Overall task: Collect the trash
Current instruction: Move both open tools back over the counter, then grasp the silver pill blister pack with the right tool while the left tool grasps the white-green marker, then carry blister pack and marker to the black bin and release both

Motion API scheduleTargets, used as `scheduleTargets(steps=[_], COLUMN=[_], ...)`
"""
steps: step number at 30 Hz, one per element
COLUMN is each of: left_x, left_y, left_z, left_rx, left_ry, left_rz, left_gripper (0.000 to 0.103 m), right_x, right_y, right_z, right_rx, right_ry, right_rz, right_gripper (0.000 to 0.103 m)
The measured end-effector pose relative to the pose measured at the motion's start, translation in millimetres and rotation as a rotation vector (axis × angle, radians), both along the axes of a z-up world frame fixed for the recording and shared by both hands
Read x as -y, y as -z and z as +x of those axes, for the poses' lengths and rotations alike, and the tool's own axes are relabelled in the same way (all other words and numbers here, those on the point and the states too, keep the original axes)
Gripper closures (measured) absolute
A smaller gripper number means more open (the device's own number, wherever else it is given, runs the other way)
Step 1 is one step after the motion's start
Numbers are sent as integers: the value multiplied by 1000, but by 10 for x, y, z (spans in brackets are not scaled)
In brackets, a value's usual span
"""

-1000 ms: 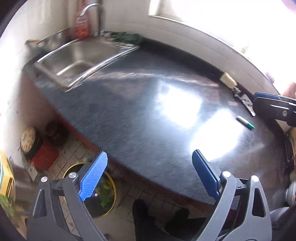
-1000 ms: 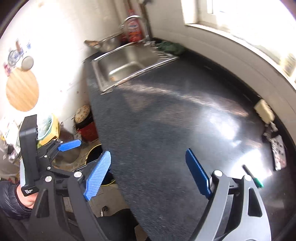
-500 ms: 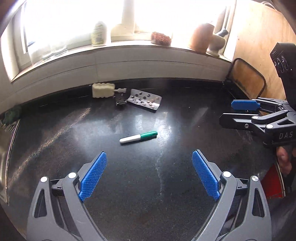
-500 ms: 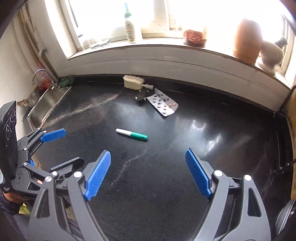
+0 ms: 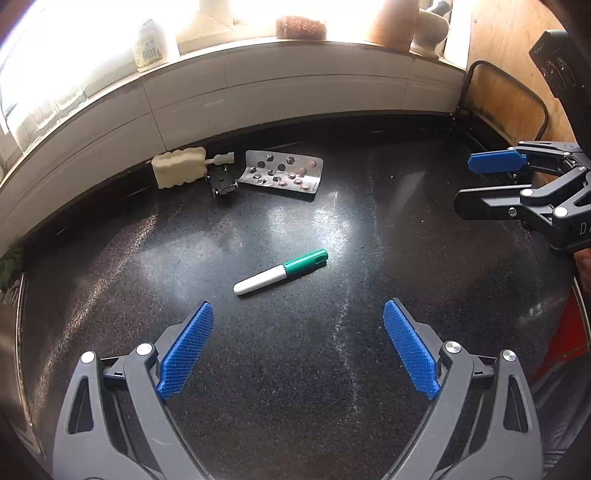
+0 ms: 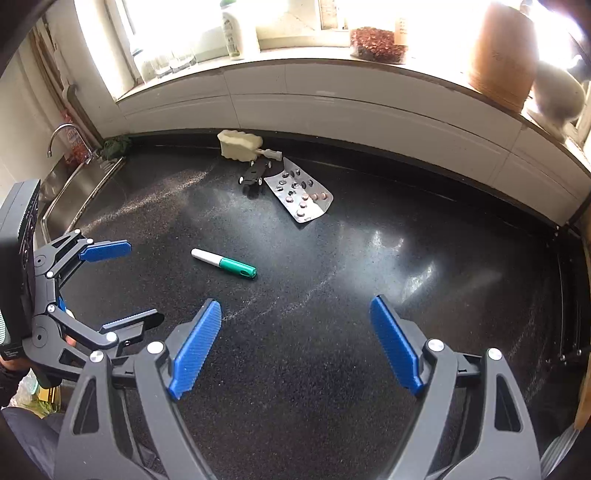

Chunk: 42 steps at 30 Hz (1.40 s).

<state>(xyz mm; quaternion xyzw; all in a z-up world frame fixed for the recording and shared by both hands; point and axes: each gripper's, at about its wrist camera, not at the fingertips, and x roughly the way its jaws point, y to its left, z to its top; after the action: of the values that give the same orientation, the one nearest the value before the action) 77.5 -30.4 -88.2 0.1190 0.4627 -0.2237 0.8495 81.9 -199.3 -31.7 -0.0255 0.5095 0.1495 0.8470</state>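
Observation:
A green-capped white marker (image 5: 280,272) (image 6: 224,263) lies on the dark speckled countertop (image 5: 332,387). Near the back wall sit a silver blister pack (image 5: 282,176) (image 6: 301,195), a small black toy car (image 5: 221,181) (image 6: 255,173) and a cream foam piece (image 5: 180,172) (image 6: 240,146). My left gripper (image 5: 298,309) (image 6: 142,282) hangs open over the counter, just short of the marker, with nothing between its blue pads. My right gripper (image 6: 296,304) (image 5: 469,182) is open too and holds nothing, to the right of the marker and further from it.
A steel sink (image 6: 70,195) with a tap lies at the counter's left end. The windowsill carries a white bottle (image 6: 236,33), a dish of brown bits (image 6: 376,44) and a clay pot (image 6: 502,51). A wooden board with a wire frame (image 5: 509,99) closes the right end.
Both views have swung from the sink end to the window side of the counter. The marker and blister pack now look nearer. Both grippers stayed open.

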Motion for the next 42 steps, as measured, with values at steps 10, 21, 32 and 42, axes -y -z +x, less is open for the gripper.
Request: scheduleTargets(steps=[10, 21, 32, 42], left_x=[47, 230, 223, 161], left_y=[582, 828, 698, 410], left_z=[629, 868, 997, 744], left_rx=[-69, -59, -93, -139], left_ry=[100, 221, 65, -101], left_rz=[37, 60, 14, -10], left_gripper=[12, 15, 90, 90], right_x=[-316, -605, -634, -465], right_y=[703, 1205, 1082, 570], right_z=[953, 1802, 1860, 1226], right_rx=[-77, -67, -62, -16], right_ry=[-156, -310, -314, -183], right_rz=[-92, -166, -133, -83], right_gripper=[23, 22, 64, 64])
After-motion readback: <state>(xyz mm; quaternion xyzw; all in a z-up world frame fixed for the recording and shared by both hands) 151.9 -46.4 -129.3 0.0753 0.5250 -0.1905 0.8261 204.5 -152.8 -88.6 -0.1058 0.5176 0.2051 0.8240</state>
